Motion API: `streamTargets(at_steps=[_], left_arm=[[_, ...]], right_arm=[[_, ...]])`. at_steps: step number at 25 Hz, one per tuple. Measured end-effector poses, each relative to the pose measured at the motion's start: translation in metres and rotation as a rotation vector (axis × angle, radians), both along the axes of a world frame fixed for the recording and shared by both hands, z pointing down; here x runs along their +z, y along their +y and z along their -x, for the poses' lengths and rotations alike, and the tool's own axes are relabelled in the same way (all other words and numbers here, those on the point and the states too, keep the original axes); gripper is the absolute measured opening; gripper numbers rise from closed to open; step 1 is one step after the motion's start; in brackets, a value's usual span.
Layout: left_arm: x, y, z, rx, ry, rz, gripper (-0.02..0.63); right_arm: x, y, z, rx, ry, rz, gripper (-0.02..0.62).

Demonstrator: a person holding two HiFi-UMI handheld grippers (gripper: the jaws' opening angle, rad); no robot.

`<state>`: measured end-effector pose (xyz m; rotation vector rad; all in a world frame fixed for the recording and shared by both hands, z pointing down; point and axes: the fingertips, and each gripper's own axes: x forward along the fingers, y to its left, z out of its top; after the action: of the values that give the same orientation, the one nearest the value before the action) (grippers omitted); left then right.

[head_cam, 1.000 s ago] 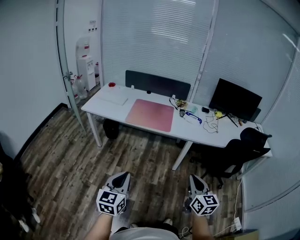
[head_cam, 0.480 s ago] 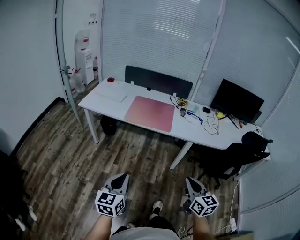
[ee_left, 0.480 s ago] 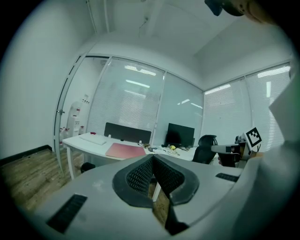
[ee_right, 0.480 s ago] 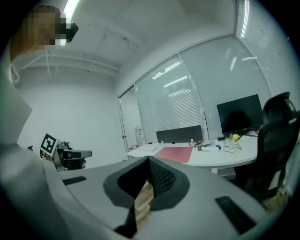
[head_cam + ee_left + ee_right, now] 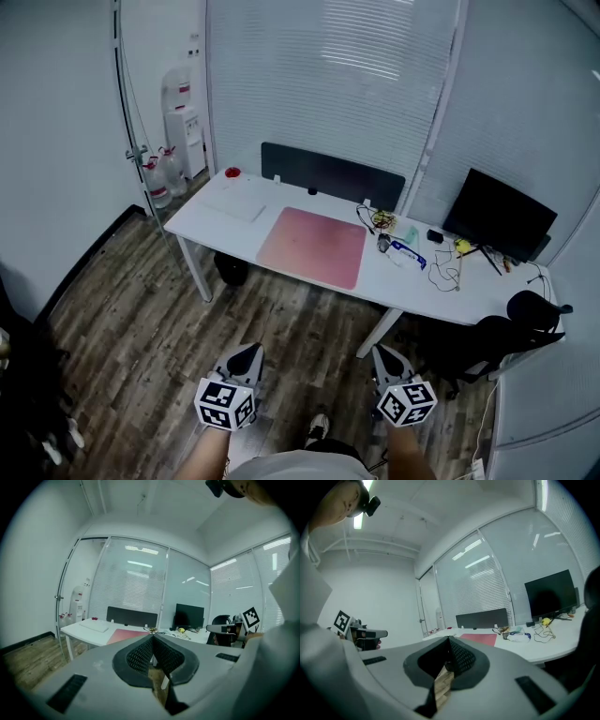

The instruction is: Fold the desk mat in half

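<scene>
1. While we're standing on the wood floor, well back from the bench (image 5: 427, 286), the fold hasn't started. The pink desk mat (image 5: 312, 246) lies flat and fully open around the middle of the bench, close to its near edge.
2. Left gripper (image 5: 249, 350) and right gripper (image 5: 380, 352) both hang low in front of us, nowhere near the mat. Each has its jaws pressed together with nothing between them.
3. Next move, as we see it: walk up to the bench, spread both jaws, and pinch the two corners of one mat edge. Then we can carry that edge over to the opposite one.
4. Hard to tell from here how thick or stiff the mat is, or whether any edge lifts enough to get a jaw under.
5. The clutter (image 5: 412, 248) just right of the mat looks like cables and small bits, too tiny to name. We'd guess it could get in the way of a fold toward that side.
6. A pale flat thing (image 5: 236, 202) left of the mat nearly blends into the bench; maybe a keyboard, can't say.
</scene>
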<state>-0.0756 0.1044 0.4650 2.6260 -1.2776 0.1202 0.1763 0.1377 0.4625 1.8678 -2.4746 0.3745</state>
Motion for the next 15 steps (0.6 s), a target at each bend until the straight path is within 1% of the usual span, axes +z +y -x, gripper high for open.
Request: streamTargets(at_steps=[6, 10, 12, 15], left_arm=[[-0.017, -0.059, -0.058, 0.017, -0.03, -0.02, 0.011], [-0.021, -0.096, -0.096, 0.01, -0.049, -0.021, 0.011], [-0.02, -0.11, -0.11, 0.006, -0.058, -0.021, 0.011], [-0.013, -0.133, -0.12, 0.006, -0.066, -0.006, 0.011]], right_arm=[[-0.007, -0.064, -0.052, -0.009, -0.024, -0.016, 0.051], [-0.011, -0.104, -0.086, -0.029, -0.076, -0.045, 0.049], [-0.008, -0.118, -0.097, -0.041, -0.07, -0.051, 0.049], [0.003, -0.141, -0.107, -0.04, -0.065, -0.028, 0.051]])
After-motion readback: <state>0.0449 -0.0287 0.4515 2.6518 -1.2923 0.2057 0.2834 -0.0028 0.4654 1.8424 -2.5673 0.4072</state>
